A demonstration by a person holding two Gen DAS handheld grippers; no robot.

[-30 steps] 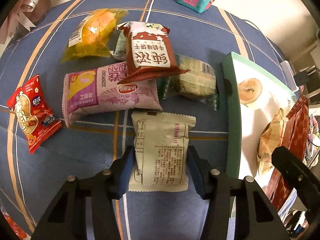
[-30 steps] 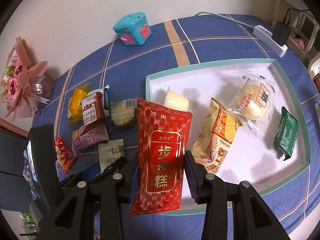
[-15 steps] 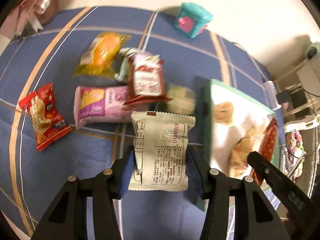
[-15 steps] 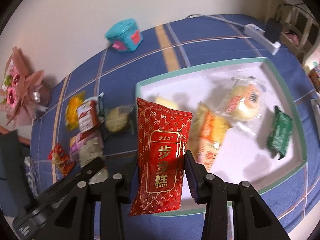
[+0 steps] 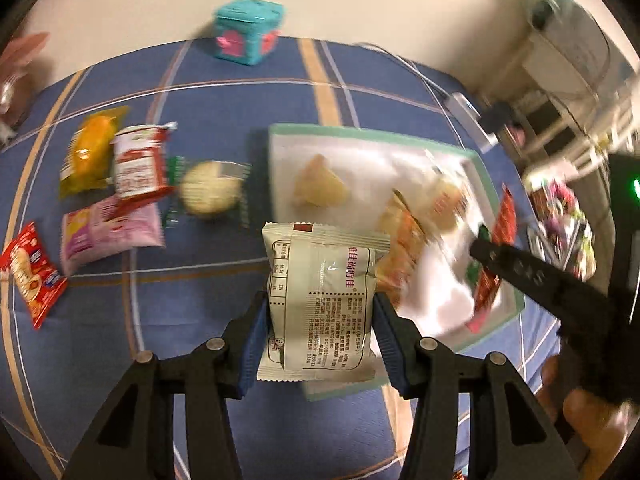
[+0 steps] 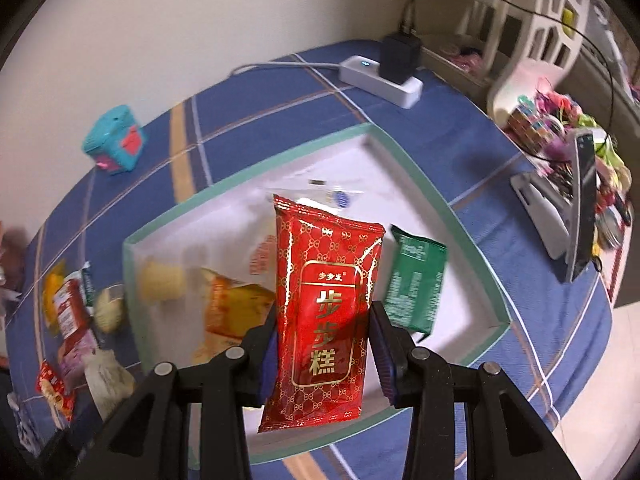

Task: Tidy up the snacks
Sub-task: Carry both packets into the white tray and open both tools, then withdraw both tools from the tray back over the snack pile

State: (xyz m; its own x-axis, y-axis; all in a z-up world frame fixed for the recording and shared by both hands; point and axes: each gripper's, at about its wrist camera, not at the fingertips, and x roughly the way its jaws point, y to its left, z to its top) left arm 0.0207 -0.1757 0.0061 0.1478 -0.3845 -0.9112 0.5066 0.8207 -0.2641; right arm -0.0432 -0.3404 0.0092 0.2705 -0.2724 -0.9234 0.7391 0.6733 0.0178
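Here, left to right across the blue plaid desk:

Loose snacks at the left: a red packet, a pink packet, a yellow packet, a red-and-white packet and a round cake in clear wrap lay close together on the desk, outside the tray.

Left gripper: its jaws pinched the beige packet across its lower half, printed back facing the camera, held up near the tray's near corner.

Tray: the white tray with a green rim already held a pale bun, an orange packet and a green packet; a clear wrapper behind them was too blurred to name.

Right gripper: its jaws pinched the red packet of cake at mid-length, upright above the tray's near side.

Handling: both packets looked light, soft and puffed, with slick film. A hold across the flat middle seemed safest; the crimped ends would probably slip, and a hard squeeze could crush the cake inside.

Far side: a teal toy box stood by the wall, and a power strip lay beyond the tray.
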